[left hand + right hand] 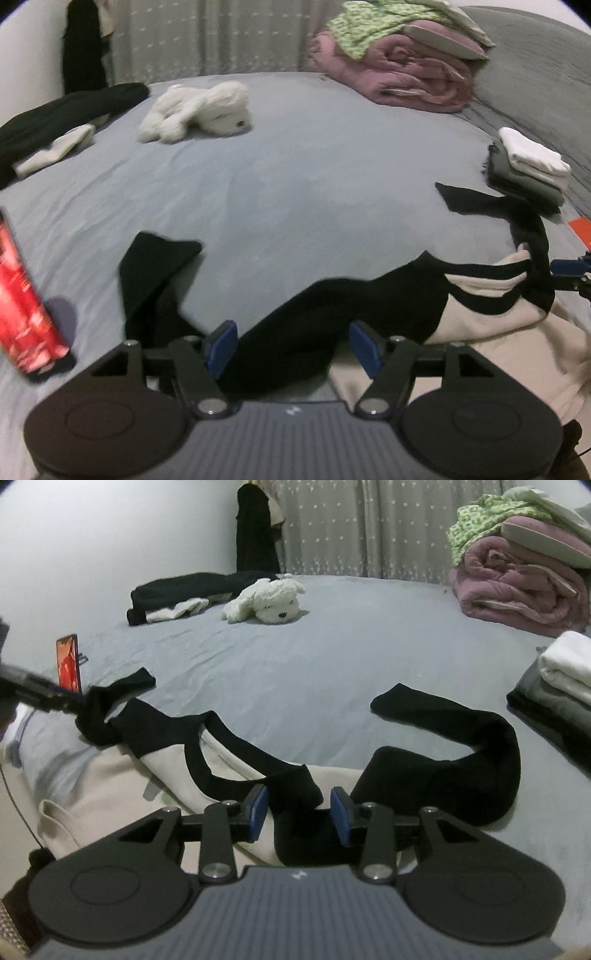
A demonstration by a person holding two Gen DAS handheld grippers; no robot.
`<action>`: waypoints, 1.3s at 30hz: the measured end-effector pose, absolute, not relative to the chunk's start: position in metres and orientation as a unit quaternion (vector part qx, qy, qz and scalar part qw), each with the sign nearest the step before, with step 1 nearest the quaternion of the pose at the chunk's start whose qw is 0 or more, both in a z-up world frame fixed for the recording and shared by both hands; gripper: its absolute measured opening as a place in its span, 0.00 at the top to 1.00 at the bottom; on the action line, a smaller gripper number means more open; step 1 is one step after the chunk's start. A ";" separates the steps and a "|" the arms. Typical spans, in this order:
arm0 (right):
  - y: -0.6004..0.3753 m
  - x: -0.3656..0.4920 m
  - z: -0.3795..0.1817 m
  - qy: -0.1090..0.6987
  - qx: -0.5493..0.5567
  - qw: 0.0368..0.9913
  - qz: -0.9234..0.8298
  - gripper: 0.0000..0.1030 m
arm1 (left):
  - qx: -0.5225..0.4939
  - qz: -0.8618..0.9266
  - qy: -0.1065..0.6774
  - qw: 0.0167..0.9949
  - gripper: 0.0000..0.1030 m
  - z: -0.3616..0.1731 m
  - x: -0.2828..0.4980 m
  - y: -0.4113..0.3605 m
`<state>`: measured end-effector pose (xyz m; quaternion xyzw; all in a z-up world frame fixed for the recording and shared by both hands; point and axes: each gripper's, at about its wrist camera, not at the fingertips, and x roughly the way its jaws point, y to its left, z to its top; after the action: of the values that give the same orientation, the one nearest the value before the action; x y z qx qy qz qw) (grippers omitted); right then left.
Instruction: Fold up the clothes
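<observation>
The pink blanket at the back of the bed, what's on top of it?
On the pink blanket lies a green patterned cloth and pale folded bedding. What's beneath the blanket is hidden.

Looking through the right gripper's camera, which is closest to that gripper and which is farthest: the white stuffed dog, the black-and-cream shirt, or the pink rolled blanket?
1. Black-and-cream shirt: lying right at the right gripper, its black sleeve between the open jaws.
2. White stuffed dog: mid-bed, ahead and slightly left.
3. Pink rolled blanket: far right corner of the bed, under a green cloth; only slightly beyond the dog.
</observation>
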<state>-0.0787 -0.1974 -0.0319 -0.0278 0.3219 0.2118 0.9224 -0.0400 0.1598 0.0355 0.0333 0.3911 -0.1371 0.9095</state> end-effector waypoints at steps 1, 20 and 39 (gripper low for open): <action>-0.196 -0.077 -0.033 0.324 -0.033 0.921 0.213 0.59 | 0.035 -0.142 0.390 0.909 0.33 0.034 -0.034 0.157; -0.175 -0.043 -0.041 0.319 -0.089 0.921 0.205 0.87 | -0.057 -0.197 0.412 0.888 1.00 0.009 0.016 0.156; -0.169 -0.020 -0.024 0.293 -0.102 0.933 0.182 0.87 | -0.094 -0.233 0.443 0.861 0.55 -0.007 0.032 0.154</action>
<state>-0.0204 -0.1688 -0.0236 -0.1018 0.2932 0.1821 0.9330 0.0318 0.1537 -0.0069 -0.0944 0.4426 -0.2327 0.8608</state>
